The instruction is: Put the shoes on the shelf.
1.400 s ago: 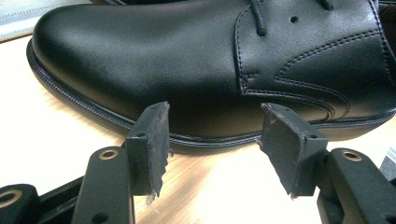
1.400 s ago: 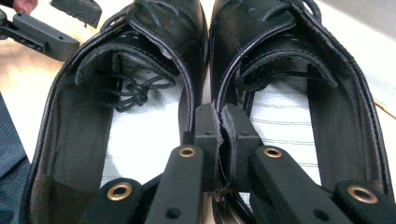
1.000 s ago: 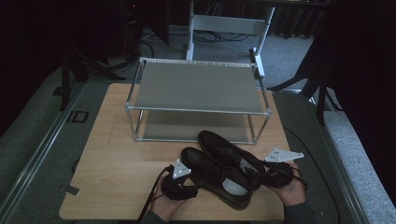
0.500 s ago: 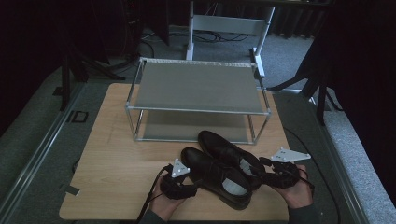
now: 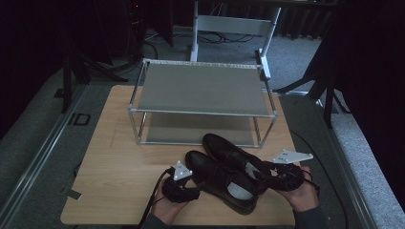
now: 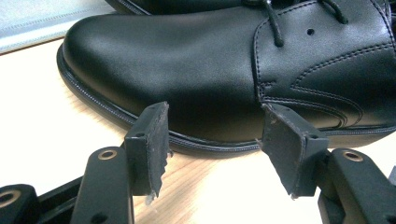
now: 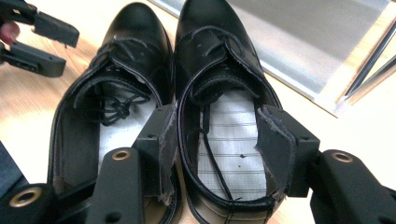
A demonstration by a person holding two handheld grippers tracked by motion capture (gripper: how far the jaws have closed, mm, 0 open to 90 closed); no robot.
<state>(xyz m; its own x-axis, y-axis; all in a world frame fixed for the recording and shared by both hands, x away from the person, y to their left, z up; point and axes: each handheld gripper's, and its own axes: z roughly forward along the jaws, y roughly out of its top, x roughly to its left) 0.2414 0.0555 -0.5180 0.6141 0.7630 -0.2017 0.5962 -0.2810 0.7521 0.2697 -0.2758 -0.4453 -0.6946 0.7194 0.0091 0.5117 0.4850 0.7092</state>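
— While both hands rest near the front edge of the table [image 5: 114,157], where are the shoes relative to the rack [image 5: 203,102]?

— Just in front of its lower shelf, side by side and touching. The right shoe [image 5: 229,152] has its toe nearest the rack; the left shoe [image 5: 219,179] lies beside it, closer to the person.

— And the left gripper [image 5: 184,186]?

— Its jaws stand wide, facing the left shoe's outer side and clear of the leather, holding nothing.

— The right gripper [image 5: 277,174]?

— It sits at the heels, farther from the rack. Its jaws have just been opening and stand wide, straddling the right shoe's heel; whether the pads press on it, I cannot tell.
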